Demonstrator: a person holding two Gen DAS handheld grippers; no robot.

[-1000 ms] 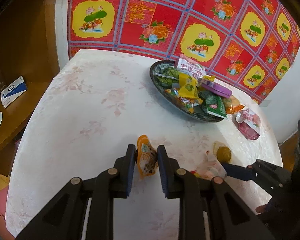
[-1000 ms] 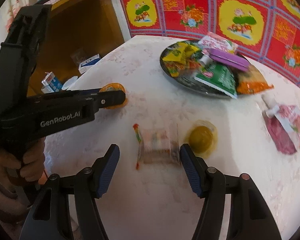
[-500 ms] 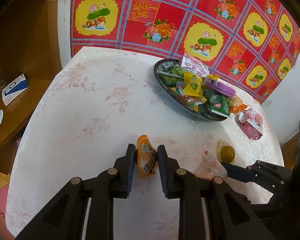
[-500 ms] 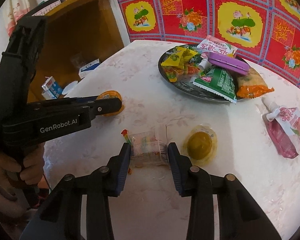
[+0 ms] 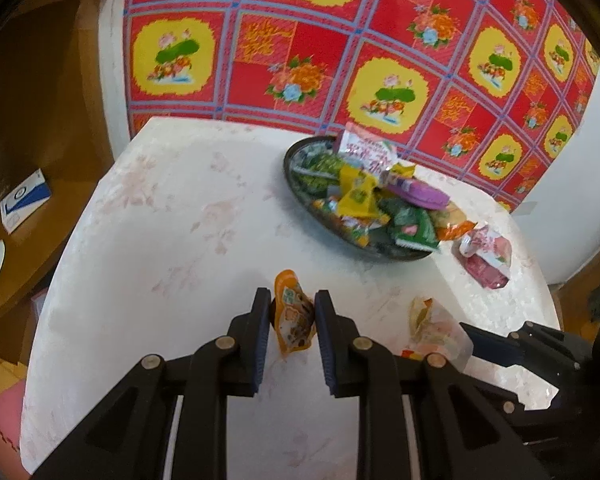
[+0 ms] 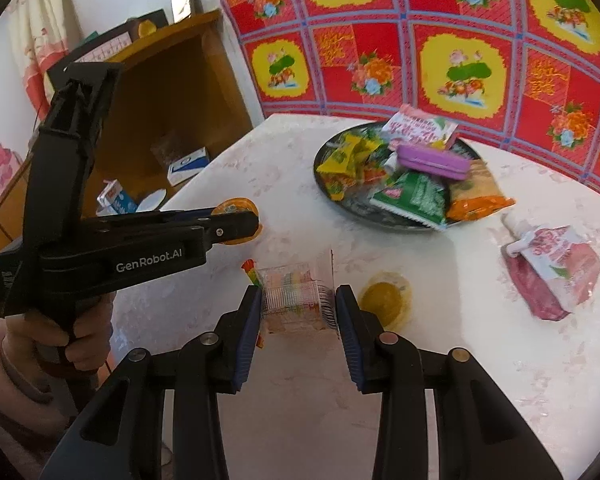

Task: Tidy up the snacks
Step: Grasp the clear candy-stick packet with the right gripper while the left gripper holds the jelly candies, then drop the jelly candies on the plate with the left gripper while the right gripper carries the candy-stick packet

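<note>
Here, two loose snacks lie on the counter: a yellow jelly cup at centre, a pink pouch at right. The left tongs clamp an orange packet; the right tongs pinch a clear candy pack, lower centre.

The right gripper clamps a clear candy packet between its jaws above the desk. A yellow jelly cup lies just beside it. The left gripper grips an orange snack near the desk's left edge.
</note>
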